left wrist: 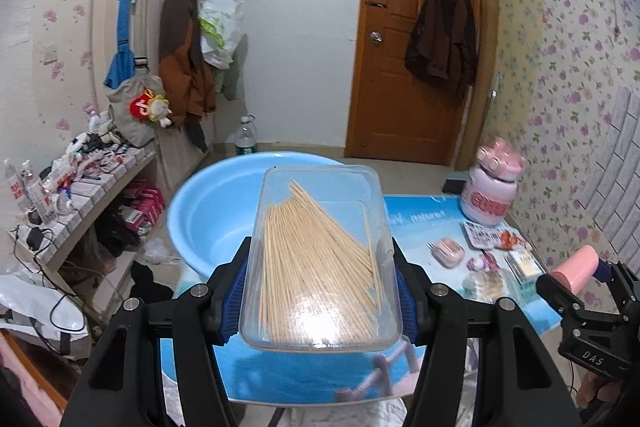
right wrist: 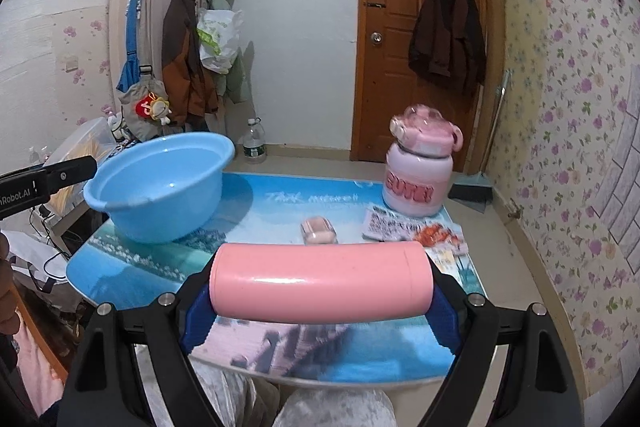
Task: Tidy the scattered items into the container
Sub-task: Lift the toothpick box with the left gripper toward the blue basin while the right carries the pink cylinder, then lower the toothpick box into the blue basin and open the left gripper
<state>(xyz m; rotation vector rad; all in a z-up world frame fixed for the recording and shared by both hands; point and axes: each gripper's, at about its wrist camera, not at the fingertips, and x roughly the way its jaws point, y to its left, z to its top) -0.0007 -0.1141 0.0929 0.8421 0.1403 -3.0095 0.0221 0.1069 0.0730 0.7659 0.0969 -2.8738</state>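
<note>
**Ana:** Nearest to us, the left gripper (left wrist: 320, 287) has its jaws pinching a clear plastic box (left wrist: 320, 259) across its width, blue ribbed pads on each long wall. It's lifted off the counter (left wrist: 304, 375) and tipped, with a fan of thin wooden skewers (left wrist: 316, 267) lying loose inside and no lid that I can see.

**Ben:** That's my worry. The walls are smooth, glossy and slightly rounded, so the box could twist or slide between the pads, and if it tips further the sticks would spill out the far end.

**Ana:** The right gripper (right wrist: 320, 287) has its jaws spread wide around a pink cylinder (right wrist: 320, 283), clamped by its two ends and lying crosswise.

**Ben:** It looks like hard matte plastic with a seam near one end. Held endwise, it has little pad contact, so I'd guess it could pivot or pop free.

**Ana:** Beyond them, the counter has a slick printed seaside surface. Left on it are a small pink case (right wrist: 318, 231), some printed packets (right wrist: 400, 227) and a squat pink jar (right wrist: 418, 175) with a moulded lid.

**Ben:** The blue basin (right wrist: 160, 187) is presumably the container: a round, thin-walled bowl sitting at the counter's left corner, apparently overhanging the edge. A heavy drop on its outer rim could tip it off.

**Ana:** Both hands arriving together could also collide.
</note>
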